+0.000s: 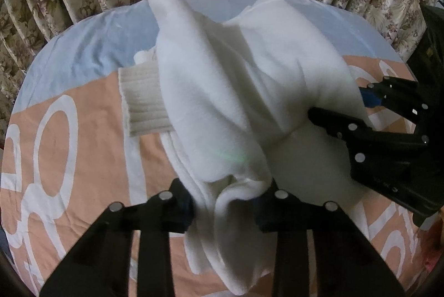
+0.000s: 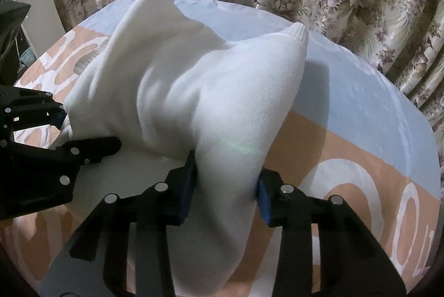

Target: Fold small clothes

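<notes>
While my left gripper (image 1: 224, 202) and right gripper (image 2: 226, 186) each clamp a bunched fold of the white fleece garment (image 1: 236, 91), it hangs raised over the printed bedsheet (image 1: 83, 130): soft, light, limp; its edges offer the best hold.

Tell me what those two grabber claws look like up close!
Both are black. The left gripper has two long flat fingers built from straight bars, dotted with round silver studs. The right gripper matches it, with dark blue pads on the inner tips. No cables, sleeves or hands show.
</notes>
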Demonstrator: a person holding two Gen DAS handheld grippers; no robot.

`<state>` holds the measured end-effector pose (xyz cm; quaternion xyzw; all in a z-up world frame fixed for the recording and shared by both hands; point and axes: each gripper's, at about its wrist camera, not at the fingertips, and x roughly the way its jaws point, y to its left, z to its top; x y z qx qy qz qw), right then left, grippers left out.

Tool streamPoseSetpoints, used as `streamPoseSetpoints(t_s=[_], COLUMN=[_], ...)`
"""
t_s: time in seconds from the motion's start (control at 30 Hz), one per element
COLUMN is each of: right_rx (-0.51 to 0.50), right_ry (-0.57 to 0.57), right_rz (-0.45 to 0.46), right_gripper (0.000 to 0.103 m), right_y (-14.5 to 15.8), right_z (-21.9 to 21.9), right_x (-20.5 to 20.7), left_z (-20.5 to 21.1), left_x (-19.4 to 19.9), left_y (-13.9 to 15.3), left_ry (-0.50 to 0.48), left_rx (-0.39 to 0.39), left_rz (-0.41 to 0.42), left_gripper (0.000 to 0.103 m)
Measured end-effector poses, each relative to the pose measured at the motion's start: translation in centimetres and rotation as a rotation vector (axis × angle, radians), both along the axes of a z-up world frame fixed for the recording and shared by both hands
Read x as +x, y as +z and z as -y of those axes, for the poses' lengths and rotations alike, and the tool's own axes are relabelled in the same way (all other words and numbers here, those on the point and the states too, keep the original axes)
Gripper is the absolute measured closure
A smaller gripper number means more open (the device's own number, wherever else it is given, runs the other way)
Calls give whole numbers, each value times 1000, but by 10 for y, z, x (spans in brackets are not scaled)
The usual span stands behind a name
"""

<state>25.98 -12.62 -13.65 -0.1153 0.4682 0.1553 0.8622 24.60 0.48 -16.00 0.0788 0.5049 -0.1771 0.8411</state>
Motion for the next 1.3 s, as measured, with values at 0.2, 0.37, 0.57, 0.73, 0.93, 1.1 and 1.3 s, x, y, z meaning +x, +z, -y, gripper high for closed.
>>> streamPoseSetpoints(t_s=[0.2, 0.37, 0.57, 0.73, 0.93, 1.1, 1.3], right_rx=[88, 108, 113, 153, 143, 118, 188], right_ry=[-12, -11, -5, -38, -31, -41, -88], right_rz=[32, 97, 237, 286, 243, 118, 51], right_gripper=[73, 74, 76, 76, 76, 75, 66], right_y=[7, 27, 68, 89, 77, 24, 7], right_z=[10, 13, 24, 49, 78, 98, 115], right_x=[0, 2, -13, -47, -114, -139, -152], left_z=[-1, 6, 19, 36, 60, 88, 86], left_x=[-1, 2, -6, -26, -91, -129, -128], left_y=[11, 31, 71, 94, 87, 36, 2], left_ry=[12, 22, 25, -1, -30, -36, -26], left_rx=[-27, -27, -30, -44, -76, -58, -43], left_rz=[30, 73, 176, 207, 198, 123, 88], left_gripper=[79, 80, 83, 83, 83, 83, 59])
